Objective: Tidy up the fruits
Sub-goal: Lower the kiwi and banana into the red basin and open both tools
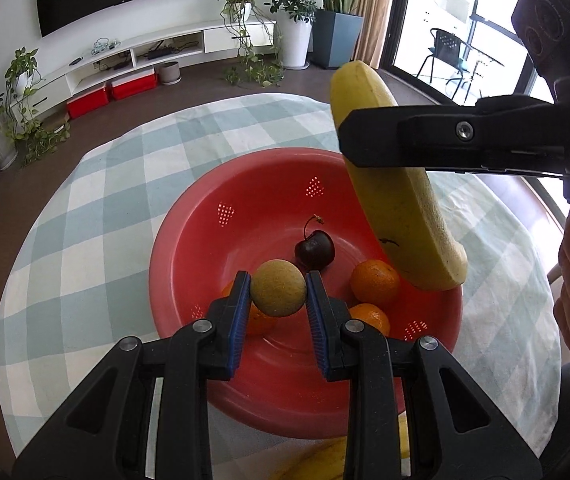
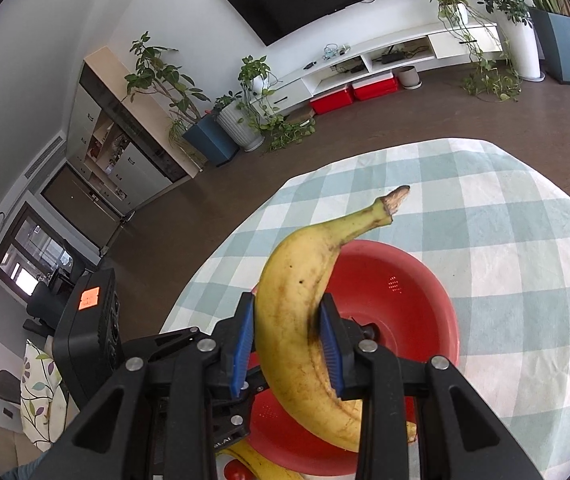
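A red colander bowl [image 1: 205,240] sits on the checked tablecloth. It holds a dark cherry [image 1: 314,249] and three oranges [image 1: 375,283]. My left gripper [image 1: 278,294] is shut on a round yellow-green fruit [image 1: 278,288] and holds it above the bowl. My right gripper [image 2: 287,334] is shut on a yellow banana [image 2: 301,320] and holds it over the bowl [image 2: 413,300]. From the left wrist view the banana [image 1: 397,200] hangs above the bowl's right rim, gripped by the right gripper's fingers [image 1: 425,140].
The round table carries a green-and-white checked cloth [image 1: 97,208]. Another banana [image 2: 261,464] and a small red fruit [image 2: 235,471] lie by the bowl's near edge. A TV, a low white cabinet, red boxes and potted plants stand beyond the table.
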A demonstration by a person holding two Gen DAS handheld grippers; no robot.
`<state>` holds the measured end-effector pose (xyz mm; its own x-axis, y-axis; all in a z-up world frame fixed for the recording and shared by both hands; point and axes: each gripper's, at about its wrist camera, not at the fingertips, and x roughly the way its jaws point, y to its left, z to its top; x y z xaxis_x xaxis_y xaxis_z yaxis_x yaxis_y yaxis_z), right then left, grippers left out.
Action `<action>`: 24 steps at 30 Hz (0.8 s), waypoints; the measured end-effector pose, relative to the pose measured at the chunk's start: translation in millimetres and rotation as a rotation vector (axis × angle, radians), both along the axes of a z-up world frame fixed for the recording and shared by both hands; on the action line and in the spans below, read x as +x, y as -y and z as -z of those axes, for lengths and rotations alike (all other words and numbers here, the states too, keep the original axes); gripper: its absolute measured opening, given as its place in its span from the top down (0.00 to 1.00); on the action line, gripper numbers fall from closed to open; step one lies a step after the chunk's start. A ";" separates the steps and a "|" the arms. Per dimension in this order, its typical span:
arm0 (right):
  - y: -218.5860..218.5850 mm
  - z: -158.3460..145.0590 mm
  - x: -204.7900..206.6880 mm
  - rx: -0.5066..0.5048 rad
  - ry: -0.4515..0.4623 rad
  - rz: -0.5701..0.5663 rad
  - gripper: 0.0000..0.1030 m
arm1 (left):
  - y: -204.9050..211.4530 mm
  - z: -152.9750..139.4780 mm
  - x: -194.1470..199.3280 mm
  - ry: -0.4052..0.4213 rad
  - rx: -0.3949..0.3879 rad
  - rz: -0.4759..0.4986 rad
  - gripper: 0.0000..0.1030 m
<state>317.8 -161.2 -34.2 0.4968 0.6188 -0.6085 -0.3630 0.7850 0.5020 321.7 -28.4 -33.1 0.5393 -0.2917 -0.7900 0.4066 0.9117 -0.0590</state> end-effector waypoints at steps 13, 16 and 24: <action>-27.5 21.9 12.9 -0.112 -0.068 -0.012 0.67 | 1.7 15.7 6.3 -0.007 0.011 0.000 0.75; -31.8 27.1 15.7 -0.134 -0.083 -0.007 0.67 | 2.3 17.4 6.6 -0.004 0.020 0.004 0.73; -34.7 33.4 16.5 -0.149 -0.101 0.004 0.66 | 3.6 21.3 6.9 0.007 0.036 0.004 0.68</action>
<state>334.3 -126.5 -67.6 0.4313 0.5162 -0.7400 -0.3131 0.8548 0.4138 328.7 -32.0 -54.4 0.5437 -0.2649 -0.7964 0.4105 0.9116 -0.0229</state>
